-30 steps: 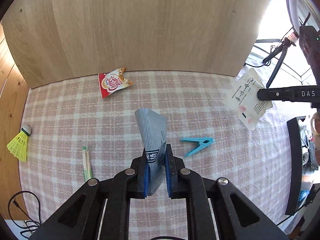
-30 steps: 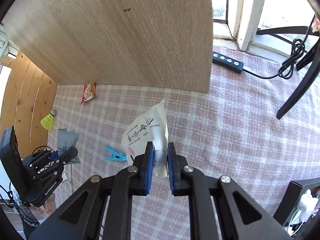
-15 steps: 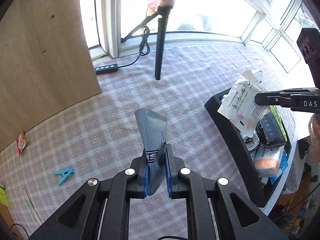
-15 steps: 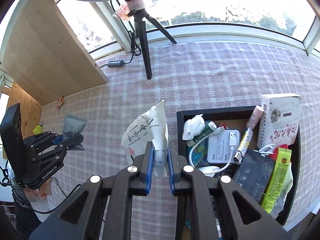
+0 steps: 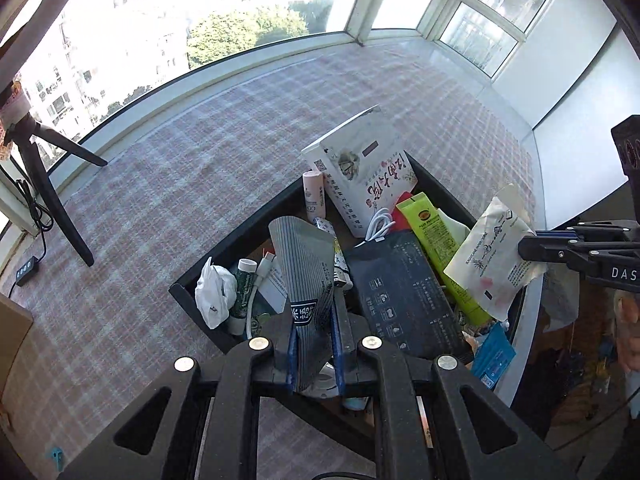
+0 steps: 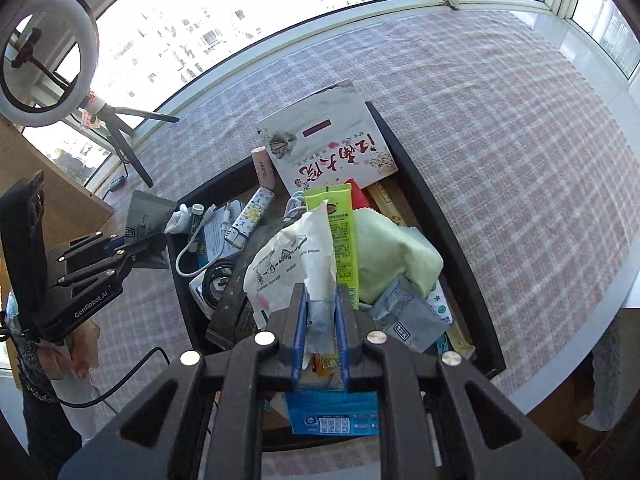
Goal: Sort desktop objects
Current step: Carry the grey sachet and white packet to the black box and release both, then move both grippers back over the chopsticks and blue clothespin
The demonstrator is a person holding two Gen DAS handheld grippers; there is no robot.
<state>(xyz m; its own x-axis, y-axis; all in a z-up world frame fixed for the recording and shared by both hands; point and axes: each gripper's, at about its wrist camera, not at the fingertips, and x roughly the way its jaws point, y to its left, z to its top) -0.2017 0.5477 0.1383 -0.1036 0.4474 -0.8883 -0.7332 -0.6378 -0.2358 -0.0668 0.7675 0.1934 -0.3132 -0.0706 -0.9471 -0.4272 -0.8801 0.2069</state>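
Left tongs [image 5: 314, 340] clamp a grey pouch [image 5: 306, 268]; right tongs [image 6: 322, 332] clamp a white sachet [image 6: 292, 264]. Both hang above the crowded tray [image 6: 440, 216] on the worktop [image 6: 500, 100], apparently poised for dropping in.

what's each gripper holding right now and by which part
The left gripper pinches the grey striped packet by its bottom end; the right gripper pinches the white paper pouch by one edge.

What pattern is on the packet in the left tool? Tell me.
Fine grey pinstripes with a dark label; packet shows best in the left wrist view.
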